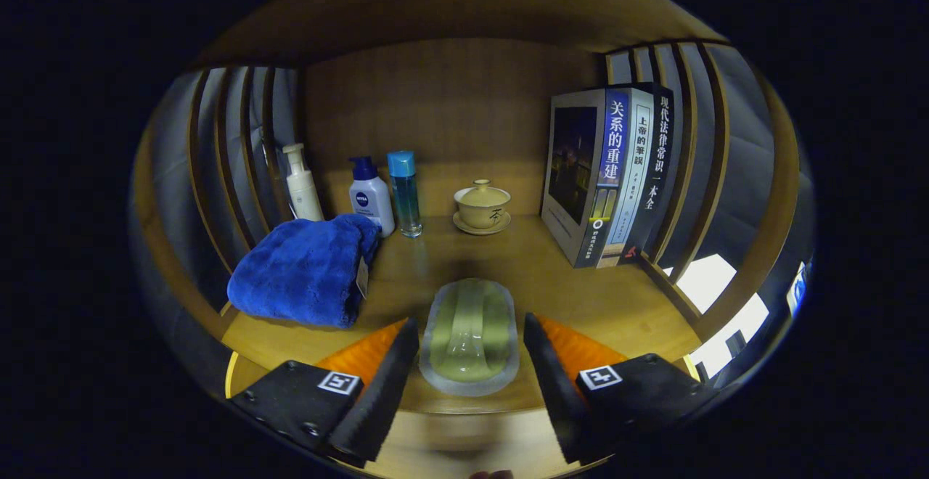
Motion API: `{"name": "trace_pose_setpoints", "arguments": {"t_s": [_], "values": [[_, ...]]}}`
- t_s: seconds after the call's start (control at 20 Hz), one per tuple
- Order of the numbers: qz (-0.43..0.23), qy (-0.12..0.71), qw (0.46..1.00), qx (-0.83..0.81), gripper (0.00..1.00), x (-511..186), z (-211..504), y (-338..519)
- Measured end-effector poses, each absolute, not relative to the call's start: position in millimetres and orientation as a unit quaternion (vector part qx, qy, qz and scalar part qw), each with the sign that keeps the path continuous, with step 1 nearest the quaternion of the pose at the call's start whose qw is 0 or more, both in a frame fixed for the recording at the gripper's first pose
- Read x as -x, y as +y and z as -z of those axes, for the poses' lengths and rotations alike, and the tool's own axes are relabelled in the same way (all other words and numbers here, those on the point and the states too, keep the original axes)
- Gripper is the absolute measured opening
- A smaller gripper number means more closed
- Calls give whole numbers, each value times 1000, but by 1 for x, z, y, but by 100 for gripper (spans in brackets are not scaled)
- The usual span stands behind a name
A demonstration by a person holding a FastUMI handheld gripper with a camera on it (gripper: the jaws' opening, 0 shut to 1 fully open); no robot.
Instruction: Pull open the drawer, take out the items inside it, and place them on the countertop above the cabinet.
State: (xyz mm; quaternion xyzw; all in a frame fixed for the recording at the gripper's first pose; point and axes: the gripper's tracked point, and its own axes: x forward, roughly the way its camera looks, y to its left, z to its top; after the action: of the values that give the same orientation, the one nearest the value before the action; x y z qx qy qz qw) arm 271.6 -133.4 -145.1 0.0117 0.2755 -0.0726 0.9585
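the hand-held gripper (470, 363) is spread wide, fingers apart and pressing on nothing. between them, on the counter (580, 297), lies a pale green packet (470, 335), seemingly just set down. to the left sits a folded blue towel (305, 268); further back stand three bottles (371, 199), a lidded cup (482, 205) and upright books (606, 174). that item looks delivered; whether more wait in the drawer cannot be told.

Three upright books (613, 174) at right, slatted sides (232, 145) w/ wood back panel (450, 101)
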Motion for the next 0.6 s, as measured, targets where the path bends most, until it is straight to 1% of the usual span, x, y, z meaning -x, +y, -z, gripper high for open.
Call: {"name": "trace_pose_setpoints", "arguments": {"t_s": [0.05,0.3,0.6], "values": [[76,271,960,-10,99,-270,142,-135],[59,231,971,-19,99,-250,110,-120],[16,173,985,-17,99,-197,54,-81]]}}
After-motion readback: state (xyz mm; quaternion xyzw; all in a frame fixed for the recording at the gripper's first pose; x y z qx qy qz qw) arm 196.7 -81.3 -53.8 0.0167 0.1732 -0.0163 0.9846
